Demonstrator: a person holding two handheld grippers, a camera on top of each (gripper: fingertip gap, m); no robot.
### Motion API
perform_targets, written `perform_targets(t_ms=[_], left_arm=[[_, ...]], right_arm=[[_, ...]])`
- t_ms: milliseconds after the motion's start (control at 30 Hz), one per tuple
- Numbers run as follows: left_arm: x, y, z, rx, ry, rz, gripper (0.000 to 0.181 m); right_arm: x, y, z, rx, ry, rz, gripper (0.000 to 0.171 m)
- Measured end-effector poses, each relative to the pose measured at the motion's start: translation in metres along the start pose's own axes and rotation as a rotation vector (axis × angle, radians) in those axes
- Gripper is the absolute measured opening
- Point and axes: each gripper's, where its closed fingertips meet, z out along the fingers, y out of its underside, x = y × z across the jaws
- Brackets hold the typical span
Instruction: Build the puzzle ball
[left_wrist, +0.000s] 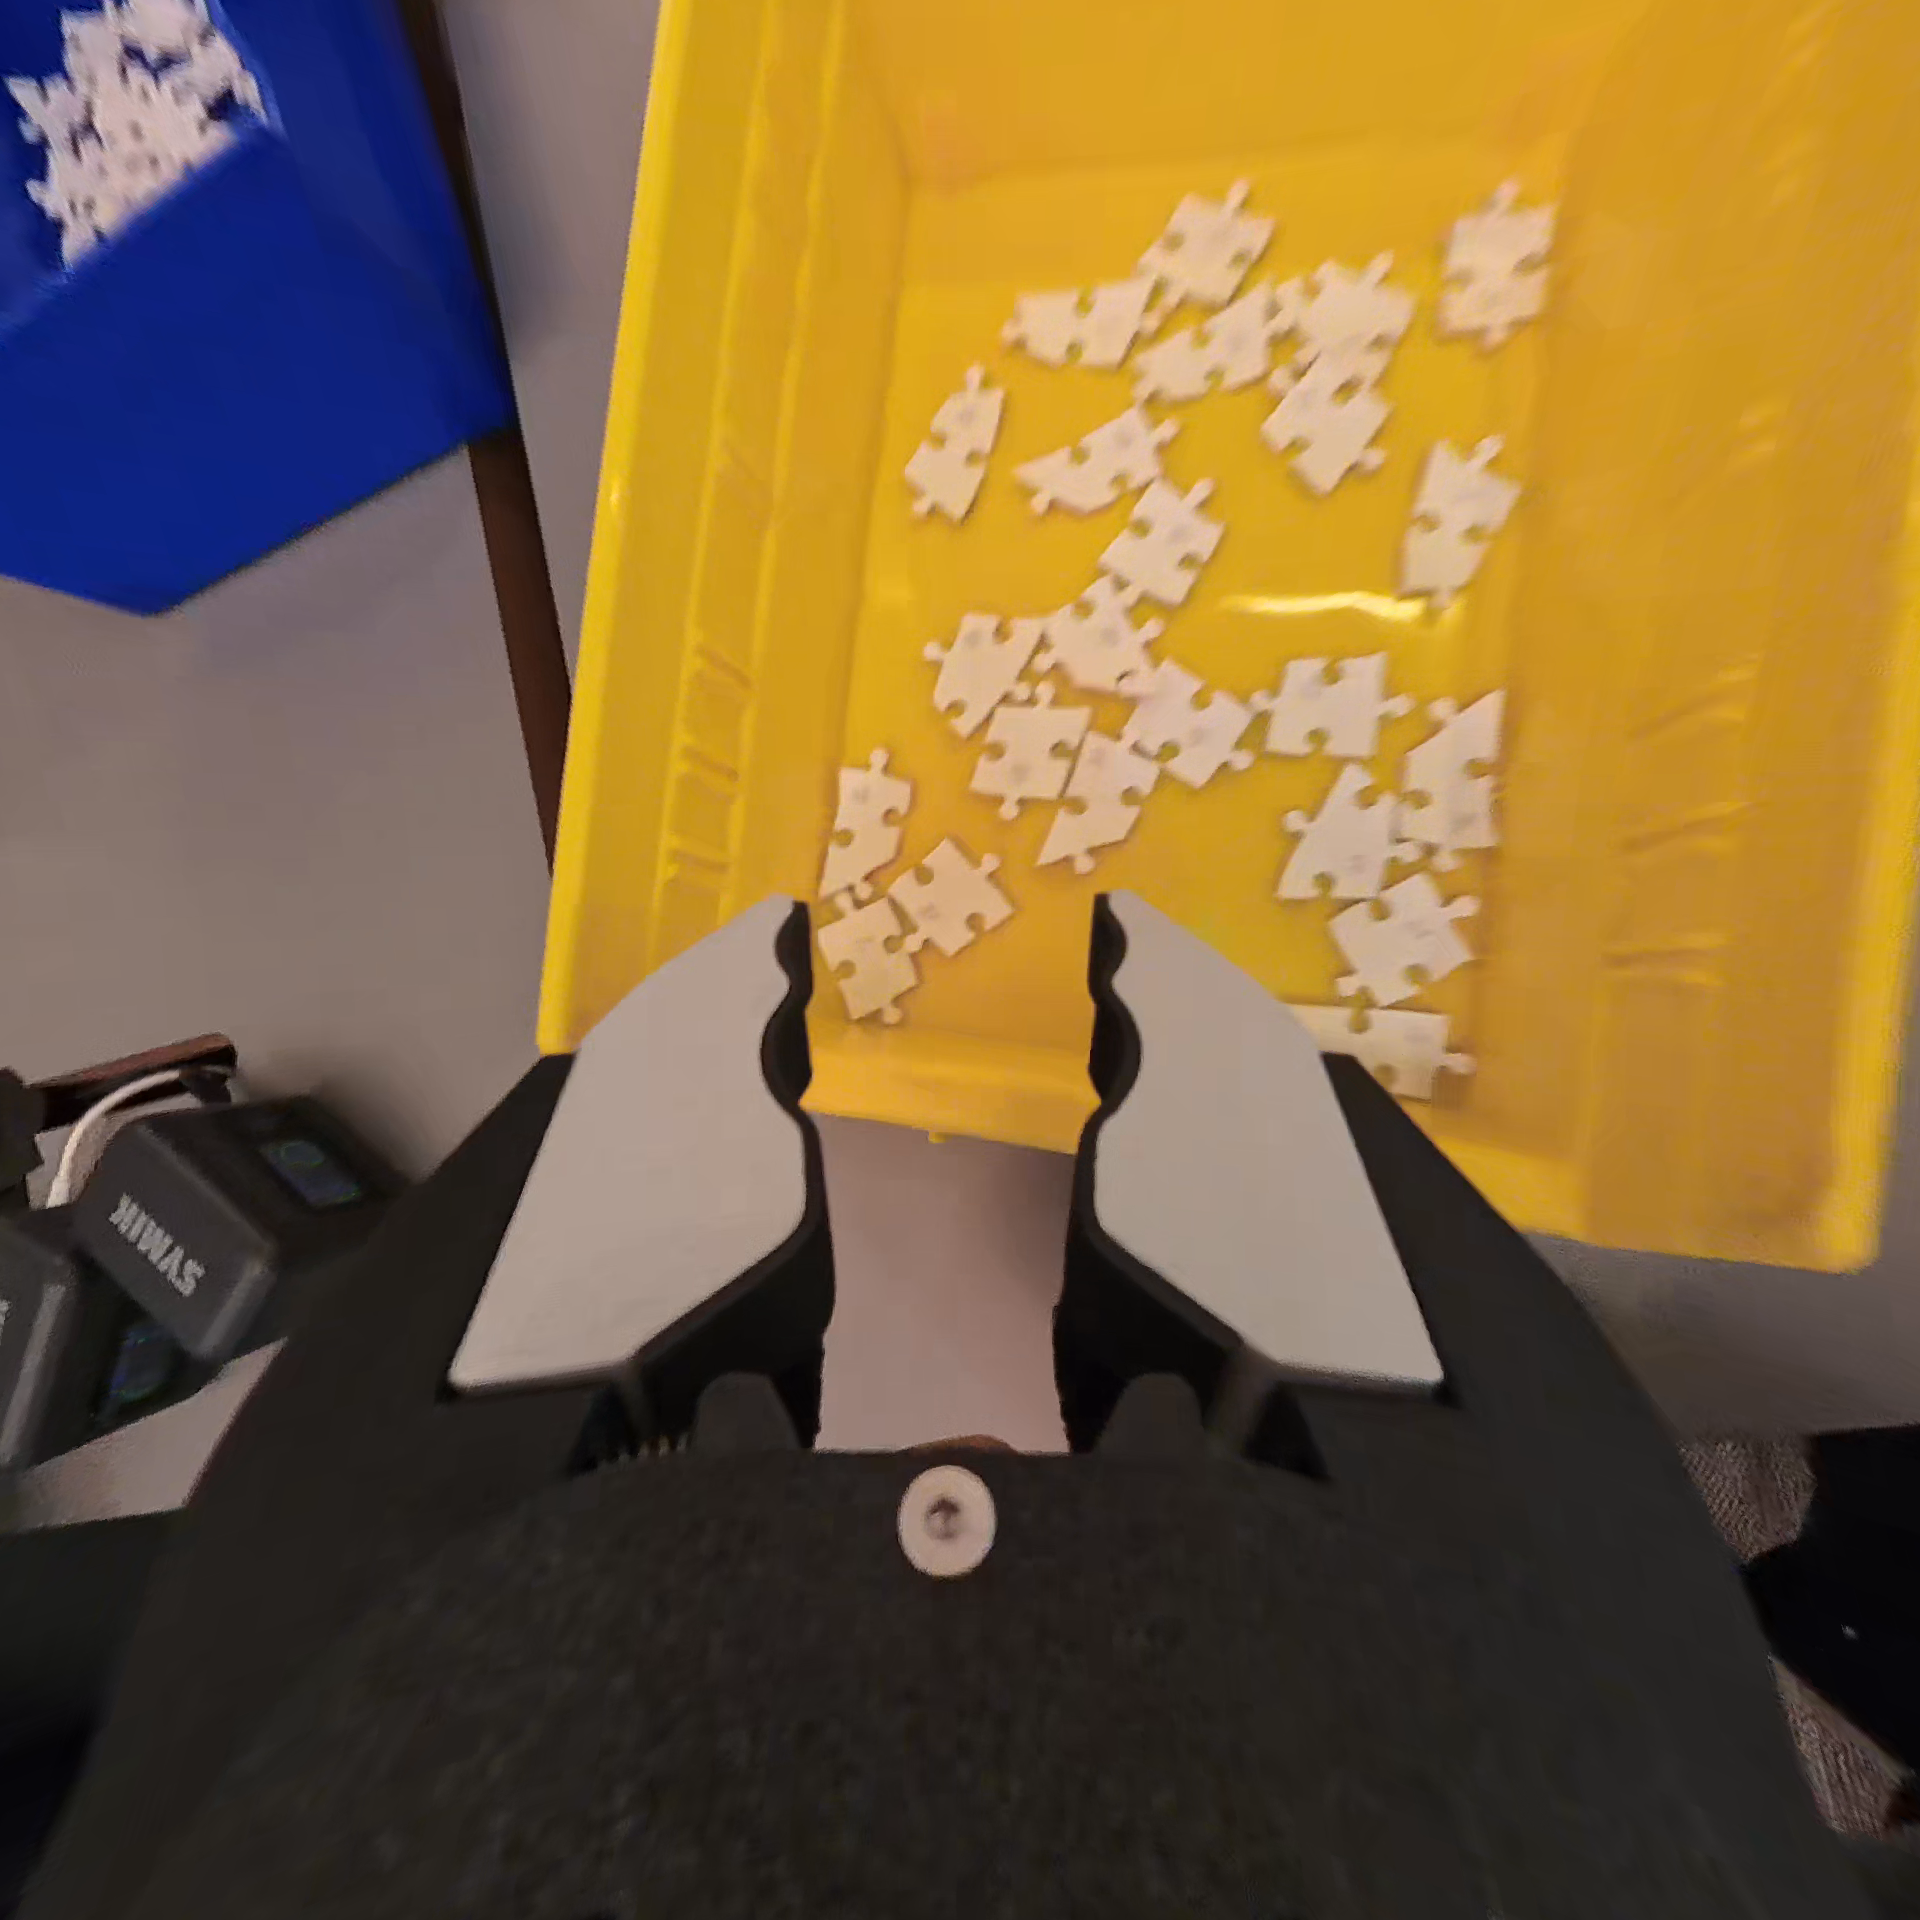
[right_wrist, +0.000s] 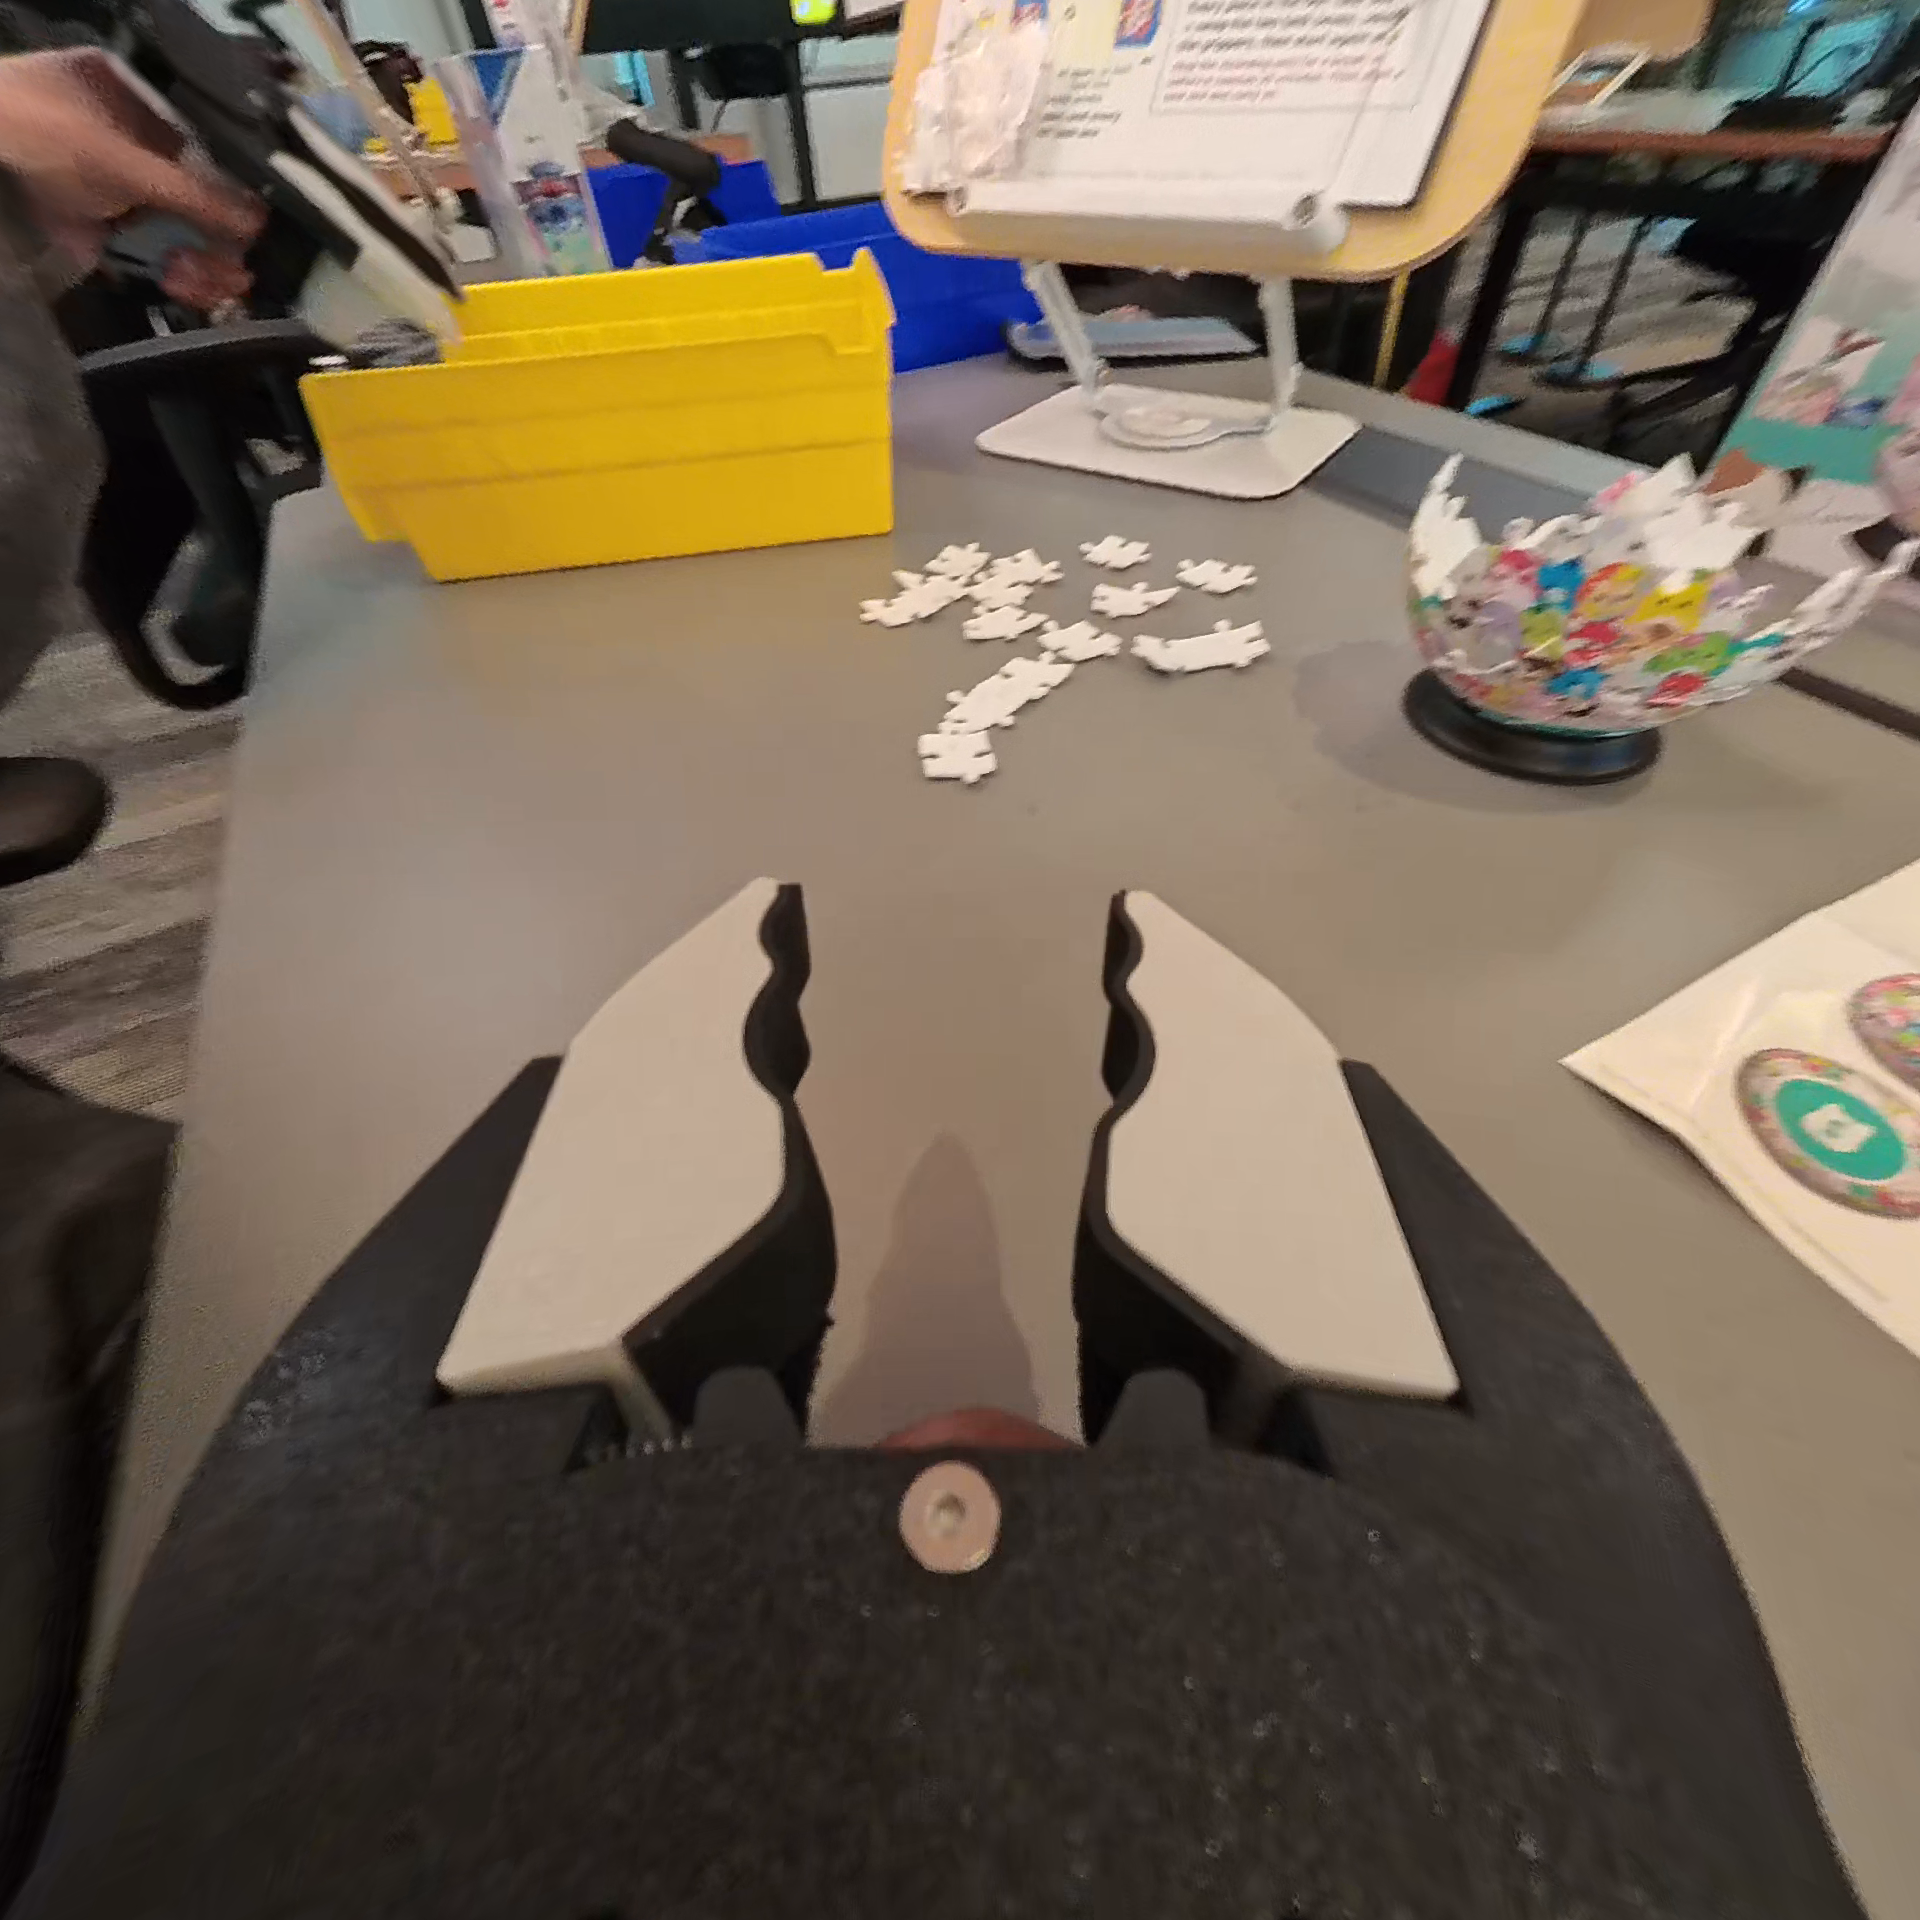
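The yellow bin (right_wrist: 623, 436) is the anchor. The half-built puzzle ball (right_wrist: 1590, 613) sits well right of it, loose pieces (right_wrist: 1049, 634) between. Left gripper (left_wrist: 945, 925) hangs wide and empty over the bin's pieces (left_wrist: 1174, 540); right gripper (right_wrist: 951, 914) is wide too. Flat overlapping pieces could slip out or come up doubled.

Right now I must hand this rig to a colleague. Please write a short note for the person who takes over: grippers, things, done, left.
Left gripper: open, empty, over the near end of the yellow bin, which holds many loose white pieces.
Right gripper: open, empty, above bare grey table.
More white pieces lie on the table, between bin and ball.
Puzzle ball: roughly the lower half is built; it sits on a black stand, top edge jagged and open.
Left: pick pieces and close the upper half.
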Motion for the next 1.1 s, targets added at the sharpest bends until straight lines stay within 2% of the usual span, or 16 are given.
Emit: perform_targets(t_ms=[133,267,433,633,867,1100], left_arm=[[0.001,0.016,0.024,-0.078,0.049,0.033,0.045],[0.005,0.031,0.042,-0.180,0.079,0.125,0.041],[0.021,0.048,0.038,-0.286,0.211,0.194,0.037],[0.014,0.041,0.036,-0.299,0.240,0.248,0.037],[0.017,0.027,0.057,-0.296,0.261,0.281,0.038],[0.029,0.023,0.073,-0.330,0.258,0.317,0.040]], right_arm=[[0.018,-0.005,0.006,0.077,0.094,-0.055,0.054],[0.025,-0.014,0.018,0.121,0.093,-0.060,0.050],[0.028,-0.024,0.031,0.171,0.081,-0.112,0.047],[0.035,-0.031,0.056,0.155,0.056,-0.166,0.049],[0.045,-0.035,0.082,0.151,0.030,-0.192,0.049],[0.054,-0.038,0.090,0.166,0.018,-0.160,0.049]])
